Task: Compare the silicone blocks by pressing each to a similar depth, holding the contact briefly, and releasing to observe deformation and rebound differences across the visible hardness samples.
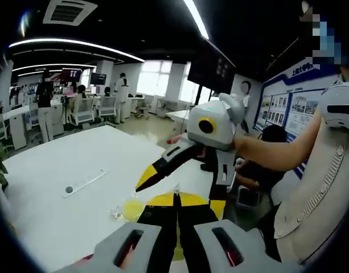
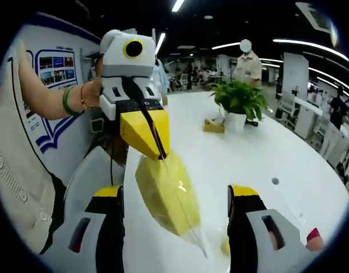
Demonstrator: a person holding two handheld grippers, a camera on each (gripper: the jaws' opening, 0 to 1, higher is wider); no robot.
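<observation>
While the left hand-held gripper (image 2: 157,149) pinches the top edge of a clear bag (image 2: 180,213) holding a yellow block (image 2: 165,193), the bag hangs just above the white table (image 2: 265,153). The right hand-held gripper (image 2: 175,196) stands spread on either side of the block, not touching it.

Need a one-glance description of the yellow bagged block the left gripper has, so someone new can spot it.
Start from the big white table. Near its close edge, the left gripper, with its yellow-and-black jaws shut, dangles a clear plastic bag holding a yellow block above the tabletop, between the right gripper's open jaws. It is the only thing off the table; the potted plant stands farther back.
</observation>
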